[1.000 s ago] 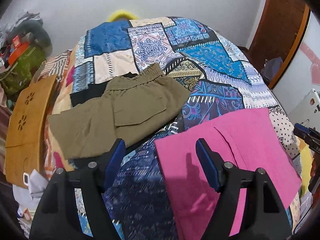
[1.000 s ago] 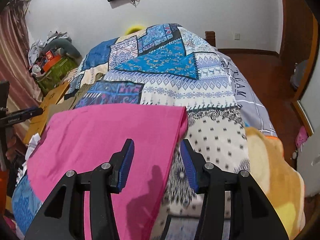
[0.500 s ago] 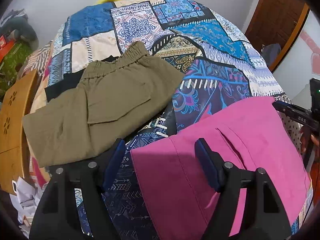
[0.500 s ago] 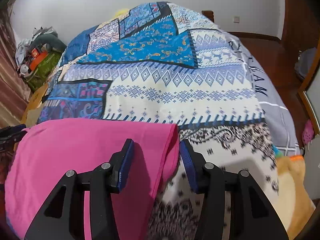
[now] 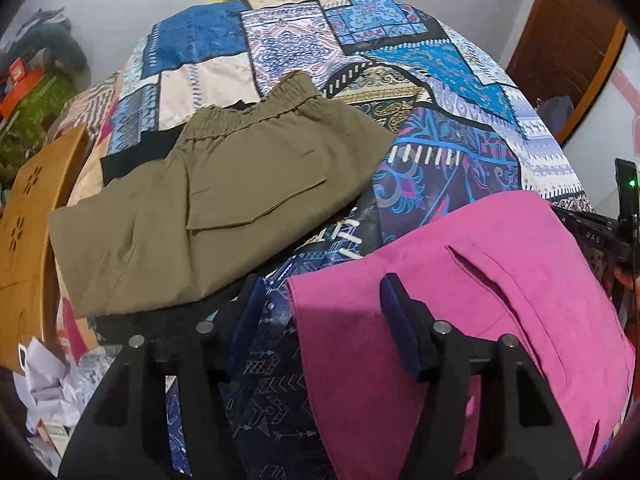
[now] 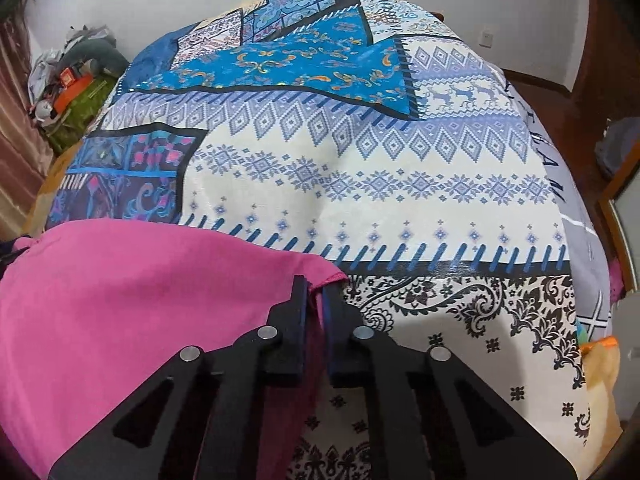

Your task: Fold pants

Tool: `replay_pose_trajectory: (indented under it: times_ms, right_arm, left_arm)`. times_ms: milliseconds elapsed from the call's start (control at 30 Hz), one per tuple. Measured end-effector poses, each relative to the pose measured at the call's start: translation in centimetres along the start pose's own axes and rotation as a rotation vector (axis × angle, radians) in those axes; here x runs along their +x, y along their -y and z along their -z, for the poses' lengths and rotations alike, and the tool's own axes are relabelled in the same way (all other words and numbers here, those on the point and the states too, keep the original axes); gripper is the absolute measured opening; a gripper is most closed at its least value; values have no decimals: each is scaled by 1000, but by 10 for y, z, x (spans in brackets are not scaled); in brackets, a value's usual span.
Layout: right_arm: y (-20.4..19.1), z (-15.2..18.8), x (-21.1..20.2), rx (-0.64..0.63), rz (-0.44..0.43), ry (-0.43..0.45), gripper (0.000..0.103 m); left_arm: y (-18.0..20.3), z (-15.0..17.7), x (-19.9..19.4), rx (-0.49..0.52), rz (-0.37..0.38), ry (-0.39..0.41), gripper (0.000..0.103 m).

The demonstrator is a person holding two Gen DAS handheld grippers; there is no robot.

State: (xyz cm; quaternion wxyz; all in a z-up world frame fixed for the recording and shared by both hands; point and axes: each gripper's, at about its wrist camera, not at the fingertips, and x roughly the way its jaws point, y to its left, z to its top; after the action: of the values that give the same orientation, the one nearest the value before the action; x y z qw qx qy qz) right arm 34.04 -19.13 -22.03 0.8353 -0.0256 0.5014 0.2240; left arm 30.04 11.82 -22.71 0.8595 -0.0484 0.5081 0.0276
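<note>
Pink pants [image 5: 480,300] lie flat on the patchwork bedspread [image 5: 440,152], with a slit pocket facing up. My left gripper [image 5: 322,284] hovers over their near left corner. Its jaws are closing, the corner lies between them, and the pads do not press on it. In the right wrist view my right gripper [image 6: 316,286] is shut on the right edge of the pink pants [image 6: 140,300], with a fold of cloth pinched between the blue pads. The right gripper's body [image 5: 600,232] shows at the far right of the left wrist view.
Folded olive pants [image 5: 224,208] rest on a black garment [image 5: 120,164] at the left of the bed. A wooden board [image 5: 28,220] and crumpled paper [image 5: 48,392] sit beside the bed's left edge. Clutter [image 6: 68,80] is piled by the far wall.
My right gripper came down and shut on the pink pants' edge. My left gripper sank closer to the bed and its jaws narrowed slightly.
</note>
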Motion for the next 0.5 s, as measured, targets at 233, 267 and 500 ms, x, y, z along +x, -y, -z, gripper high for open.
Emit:
replay_pose_trajectory:
  times_ms: [233,267,500]
  right_arm:
    - [-3,-4,0,-40,88,0,3]
    - [-4,-4,-1,-44,99,-2,3]
    - [-4,5,-41,-77,144,4,15]
  left_arm:
    - [-10,8,-12,-44,-12,11,61]
    - [-14,9,-15,-58,-18,11,61]
    - [-45,13,-45,-133,-77,30,61]
